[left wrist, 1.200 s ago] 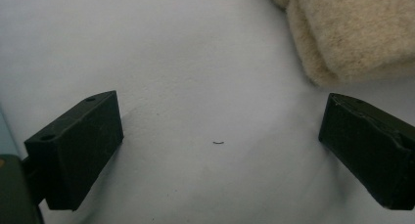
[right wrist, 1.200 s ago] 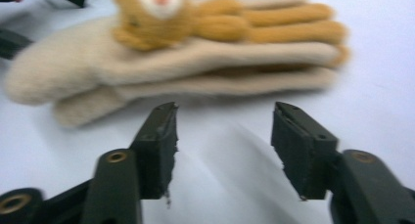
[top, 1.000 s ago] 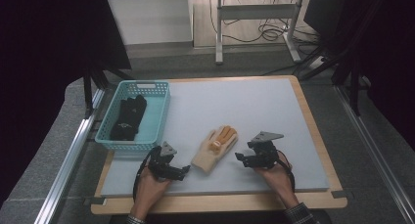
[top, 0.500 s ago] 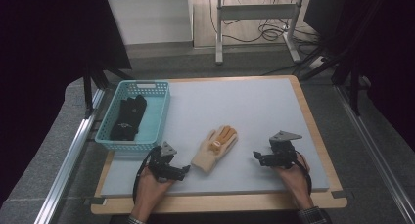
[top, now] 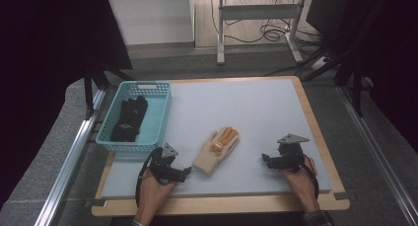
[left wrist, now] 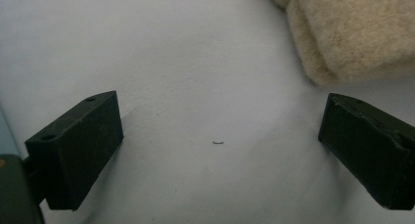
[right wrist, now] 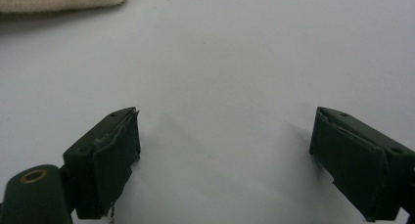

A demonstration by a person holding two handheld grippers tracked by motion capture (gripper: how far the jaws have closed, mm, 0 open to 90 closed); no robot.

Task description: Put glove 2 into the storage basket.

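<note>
A cream knitted glove point(top: 217, 149) with orange fingertips lies flat near the front middle of the grey mat point(top: 246, 107). My left gripper point(top: 185, 173) rests just left of the glove's cuff. Its jaws stand open over bare mat point(left wrist: 220, 121), with the cuff point(left wrist: 352, 33) beyond the right jaw. My right gripper point(top: 265, 160) sits well to the right of the glove and points toward it. Its jaws point(right wrist: 225, 131) have just been opening and are wide apart with nothing between them. An edge of the glove point(right wrist: 58, 0) shows at the top left of the right gripper view.
A teal plastic basket point(top: 160, 118) stands at the mat's left edge with black gloves point(top: 129, 118) in it. A wooden border point(top: 222, 204) frames the mat. Metal rails run along both sides, and dark screens flank the table.
My right gripper has moved to the right, away from the glove. The glove and my left gripper have stayed where they were.
</note>
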